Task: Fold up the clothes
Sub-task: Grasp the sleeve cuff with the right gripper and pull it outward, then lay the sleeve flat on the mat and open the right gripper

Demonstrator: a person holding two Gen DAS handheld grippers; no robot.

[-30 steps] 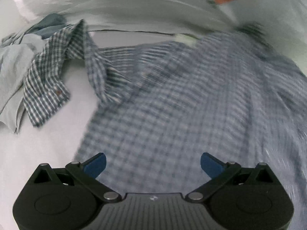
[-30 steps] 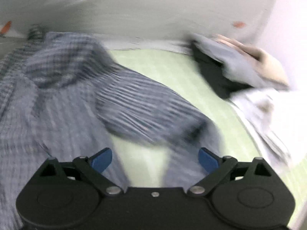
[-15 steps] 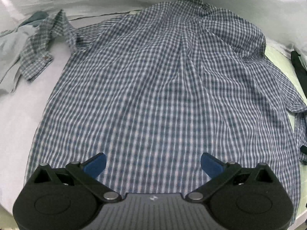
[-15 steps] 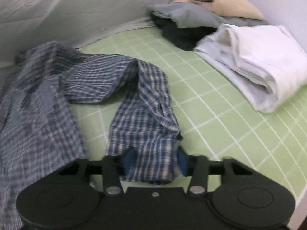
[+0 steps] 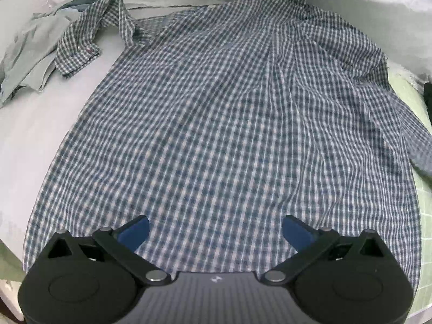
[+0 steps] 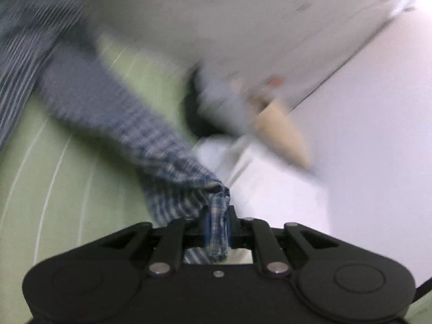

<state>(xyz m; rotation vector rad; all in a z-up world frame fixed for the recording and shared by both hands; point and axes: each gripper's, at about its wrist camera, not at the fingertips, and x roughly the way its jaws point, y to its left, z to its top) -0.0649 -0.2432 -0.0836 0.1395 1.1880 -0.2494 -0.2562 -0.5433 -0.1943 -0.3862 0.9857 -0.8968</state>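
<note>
Left gripper (image 5: 214,229): released above checked shirt (image 5: 229,124) | Right gripper (image 6: 216,222): clenched on shirt sleeve (image 6: 172,172) | mat (image 6: 54,162): green

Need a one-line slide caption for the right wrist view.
Right gripper shut on the checked shirt's sleeve, lifting it over the green mat; motion blur.

Left gripper (image 5: 214,230) sat at 6 o'clock of its view, blue pads (image 5: 133,230) spread wide, nothing between them. Right gripper (image 6: 216,222) also at 6 o'clock, jaws pinched tight on plaid sleeve (image 6: 167,167), view pretty blurry.
</note>
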